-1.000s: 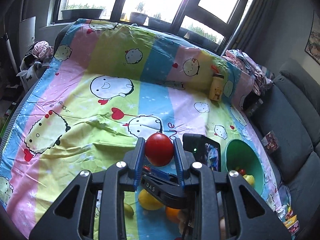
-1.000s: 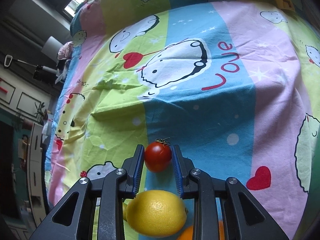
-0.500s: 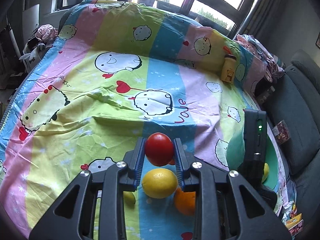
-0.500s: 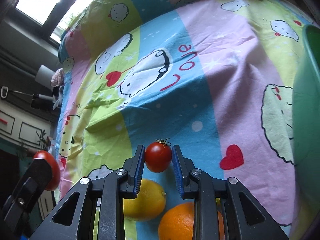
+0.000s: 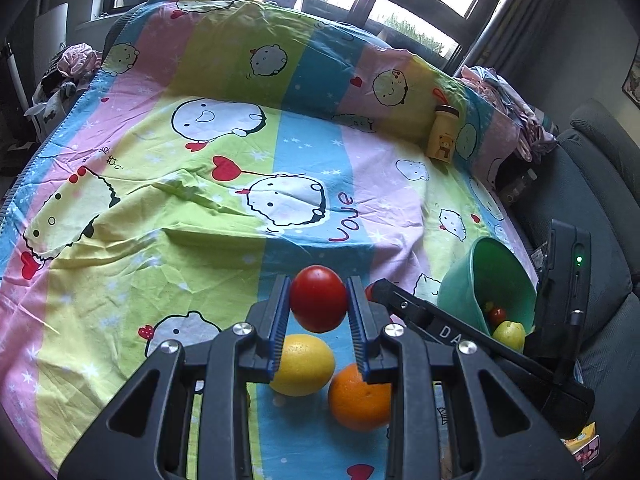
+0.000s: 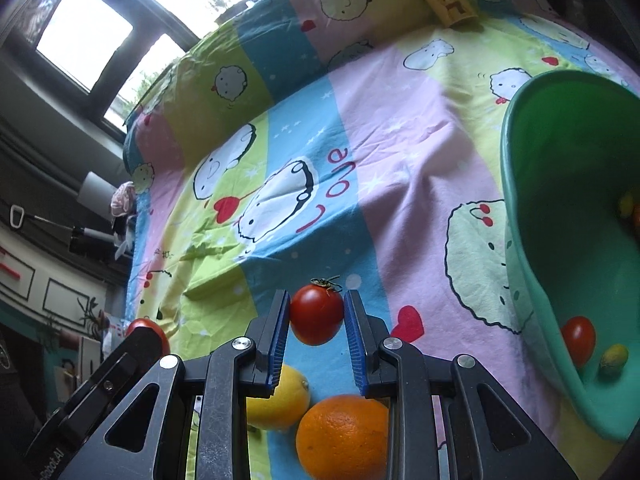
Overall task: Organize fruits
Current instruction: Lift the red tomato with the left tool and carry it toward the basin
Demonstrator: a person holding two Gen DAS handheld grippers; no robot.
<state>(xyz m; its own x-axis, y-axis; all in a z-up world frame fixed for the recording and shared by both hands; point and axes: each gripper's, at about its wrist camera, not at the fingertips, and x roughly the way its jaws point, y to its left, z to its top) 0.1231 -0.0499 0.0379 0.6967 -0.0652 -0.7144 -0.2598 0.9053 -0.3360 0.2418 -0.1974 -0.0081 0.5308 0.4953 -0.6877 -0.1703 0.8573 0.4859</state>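
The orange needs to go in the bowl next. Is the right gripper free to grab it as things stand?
Probably not yet: the right gripper is shut on a tomato, so it must drop that first. The orange itself lies uncovered on the sheet.

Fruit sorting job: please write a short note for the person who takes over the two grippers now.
Left gripper: shut on a red tomato, held above the sheet.
Right gripper: shut on a stemmed tomato, near the green bowl.
Done: the bowl, tipped on its side, already holds a few small fruits.
Left: drop both tomatoes in, then the lemon and orange lying on the sheet.
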